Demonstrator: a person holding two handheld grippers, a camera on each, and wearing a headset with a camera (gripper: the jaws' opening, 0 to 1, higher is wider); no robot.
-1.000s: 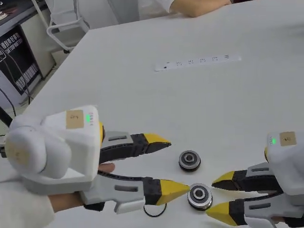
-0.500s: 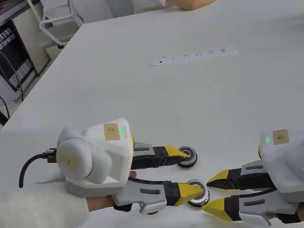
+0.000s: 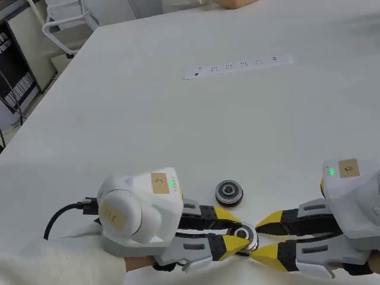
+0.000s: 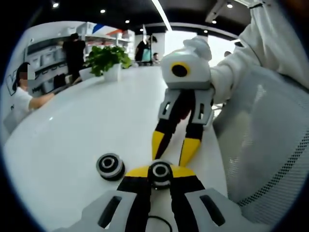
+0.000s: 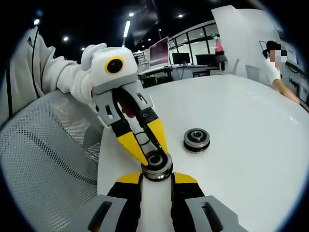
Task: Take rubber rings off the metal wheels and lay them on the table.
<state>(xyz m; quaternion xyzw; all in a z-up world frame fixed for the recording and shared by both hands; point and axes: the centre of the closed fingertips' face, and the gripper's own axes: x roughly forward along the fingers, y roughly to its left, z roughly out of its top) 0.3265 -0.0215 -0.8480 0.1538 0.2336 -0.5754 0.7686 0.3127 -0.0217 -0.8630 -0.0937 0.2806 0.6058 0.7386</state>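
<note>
Since a second ago the left hand-held gripper [image 3: 237, 231] has closed on the near metal wheel [image 3: 247, 235] on the counter [image 3: 178, 119] in the head view, the right hand-held gripper [image 3: 259, 239] spread just beside it, a second wheel [image 3: 228, 193] near. Left gripper view: narrow jaws clamp that wheel, rubber ring [image 4: 160, 163] seemingly still on. Right gripper view: wide jaws flank it; peeling the ring looks next, left tips crowding access.
</note>
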